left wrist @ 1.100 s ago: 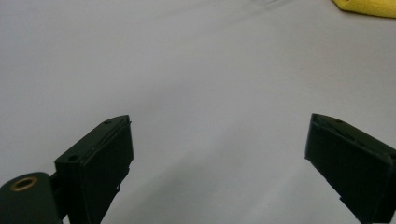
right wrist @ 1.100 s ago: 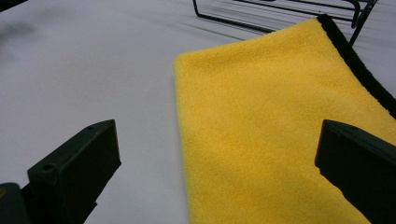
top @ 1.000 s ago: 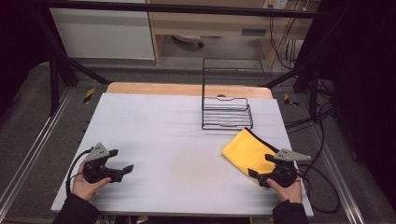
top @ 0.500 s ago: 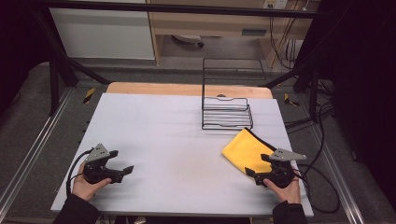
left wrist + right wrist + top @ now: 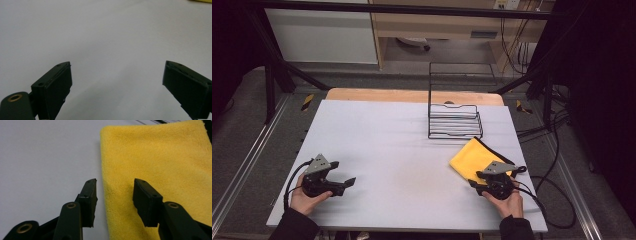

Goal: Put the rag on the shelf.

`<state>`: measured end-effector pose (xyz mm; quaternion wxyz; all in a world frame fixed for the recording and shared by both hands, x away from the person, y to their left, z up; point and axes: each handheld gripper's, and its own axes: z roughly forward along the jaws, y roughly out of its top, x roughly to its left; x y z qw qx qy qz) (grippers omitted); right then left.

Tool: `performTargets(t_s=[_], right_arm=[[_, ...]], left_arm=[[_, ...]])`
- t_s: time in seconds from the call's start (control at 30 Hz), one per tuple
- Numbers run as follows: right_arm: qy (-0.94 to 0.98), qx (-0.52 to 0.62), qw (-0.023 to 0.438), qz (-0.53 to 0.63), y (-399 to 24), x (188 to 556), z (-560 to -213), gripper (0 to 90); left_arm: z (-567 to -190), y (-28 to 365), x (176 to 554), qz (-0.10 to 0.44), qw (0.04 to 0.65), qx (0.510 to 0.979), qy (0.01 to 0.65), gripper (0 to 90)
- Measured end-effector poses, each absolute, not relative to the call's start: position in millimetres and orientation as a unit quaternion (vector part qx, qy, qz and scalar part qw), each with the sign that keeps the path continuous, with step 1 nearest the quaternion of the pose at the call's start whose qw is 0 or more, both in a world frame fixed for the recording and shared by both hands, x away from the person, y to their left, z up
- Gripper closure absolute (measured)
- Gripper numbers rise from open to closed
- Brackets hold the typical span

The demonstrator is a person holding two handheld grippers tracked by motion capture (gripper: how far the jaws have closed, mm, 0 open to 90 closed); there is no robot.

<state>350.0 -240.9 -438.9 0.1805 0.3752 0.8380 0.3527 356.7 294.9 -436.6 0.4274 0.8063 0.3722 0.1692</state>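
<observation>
Cloth [image 5: 473, 159] lies flat, long axis diagonal, corner toward right claw [image 5: 475, 184].

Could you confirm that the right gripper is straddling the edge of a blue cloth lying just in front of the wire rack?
Not quite: the cloth is yellow, not blue, as the right gripper view shows. The rest holds: the right gripper, whose jaws have just been closing, straddles the cloth's edge with a gap left between them, and in the high view the cloth lies just in front of the wire rack.
</observation>
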Motion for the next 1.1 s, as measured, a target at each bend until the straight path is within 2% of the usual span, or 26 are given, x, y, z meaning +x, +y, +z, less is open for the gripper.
performTargets(t_s=[0.27, 0.5, 0.73, 1.1], right_arm=[[0.852, 0.362, 0.204, 0.32, -237, 355, -445, 69.2], [0.85, 0.366, 0.192, 0.326, -241, 358, -442, 81.6], [0.832, 0.377, 0.193, 0.357, -240, 353, -425, 83.1], [0.812, 0.399, 0.136, 0.403, -203, 349, -415, 83.1]], left_arm=[[-436, 295, 357, 0.171, 0.427, 0.806, 0.373, 9.2], [-436, 295, 357, 0.172, 0.428, 0.806, 0.372, 9.5], [-436, 296, 357, 0.172, 0.426, 0.805, 0.374, 9.8], [-436, 296, 357, 0.173, 0.425, 0.805, 0.377, 10.0]])
